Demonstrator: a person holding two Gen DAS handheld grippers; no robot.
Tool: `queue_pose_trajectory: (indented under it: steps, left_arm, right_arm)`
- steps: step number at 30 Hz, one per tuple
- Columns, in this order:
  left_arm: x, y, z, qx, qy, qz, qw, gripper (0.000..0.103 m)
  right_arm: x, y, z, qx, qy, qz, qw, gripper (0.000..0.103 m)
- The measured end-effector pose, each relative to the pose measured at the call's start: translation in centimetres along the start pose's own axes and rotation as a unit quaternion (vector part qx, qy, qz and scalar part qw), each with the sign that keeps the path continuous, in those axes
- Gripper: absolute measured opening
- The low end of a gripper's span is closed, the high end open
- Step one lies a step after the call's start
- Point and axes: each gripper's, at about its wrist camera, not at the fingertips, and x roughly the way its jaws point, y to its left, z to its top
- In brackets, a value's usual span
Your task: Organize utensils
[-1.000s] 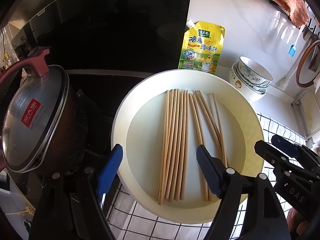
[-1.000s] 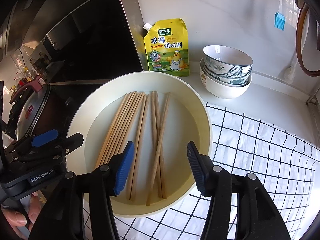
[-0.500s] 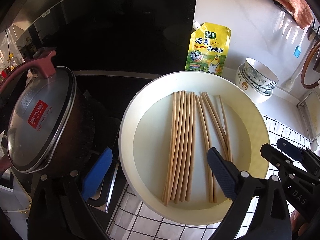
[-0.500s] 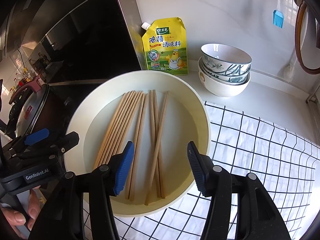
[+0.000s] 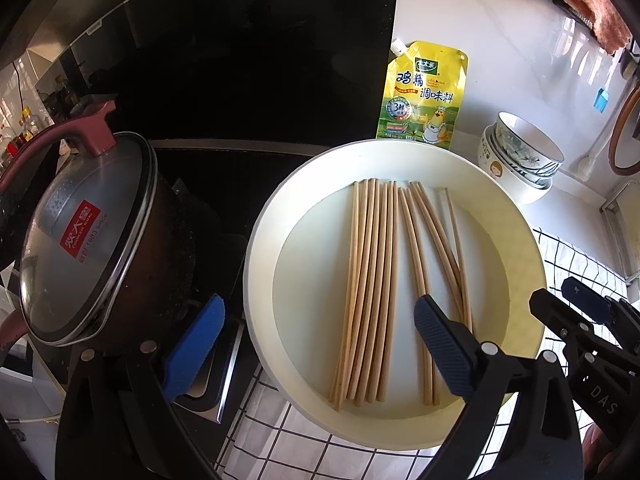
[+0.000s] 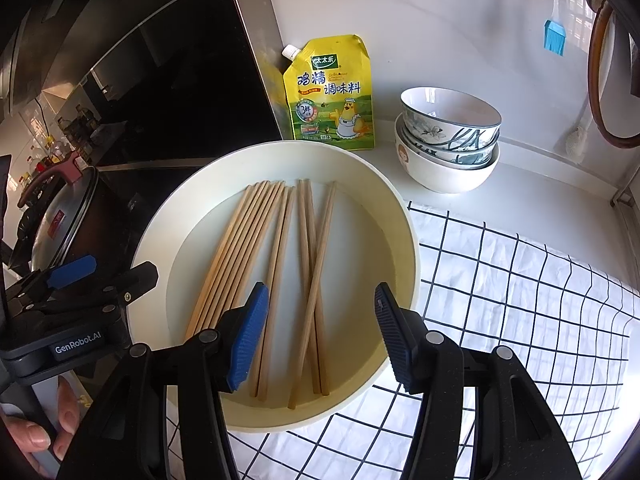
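Observation:
Several wooden chopsticks (image 5: 376, 280) lie in a round cream basin (image 5: 520, 240) on the counter; they also show in the right wrist view (image 6: 276, 264), inside the basin (image 6: 400, 216). My left gripper (image 5: 316, 344) is open and empty, one finger left of the basin's rim, the other over its near right part. My right gripper (image 6: 320, 336) is open and empty above the basin's near edge, over the loose crossed chopsticks (image 6: 316, 280). Each gripper shows at the edge of the other's view.
A lidded dark pot (image 5: 84, 248) stands left of the basin on the black hob. A yellow seasoning pouch (image 6: 332, 96) leans on the wall behind. Stacked bowls (image 6: 448, 144) stand at the back right. A white checked cloth (image 6: 520, 300) covers the counter to the right.
My left gripper has opened wider and shifted left, so its left finger is now outside the basin. My right gripper has barely moved.

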Motion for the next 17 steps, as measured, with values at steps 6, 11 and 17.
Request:
queue_pose_trajectory:
  steps: [6,11,17]
  left_arm:
    - [-0.03,-0.05,-0.21,0.001,-0.002,-0.003,1.0000,0.094]
    - [-0.06,-0.11,-0.25,0.000,-0.001,0.002,1.0000,0.094]
    - [0.22,-0.06,-0.13,0.001,0.001,0.005,1.0000,0.095]
  right_arm:
    - [0.02,-0.01,0.02,0.000,0.000,0.000,1.000,0.053]
    - [0.05,0.04,0.03,0.001,0.001,0.000,1.000,0.053]
    - [0.06,0.05,0.02,0.001,0.001,0.000,1.000,0.053]
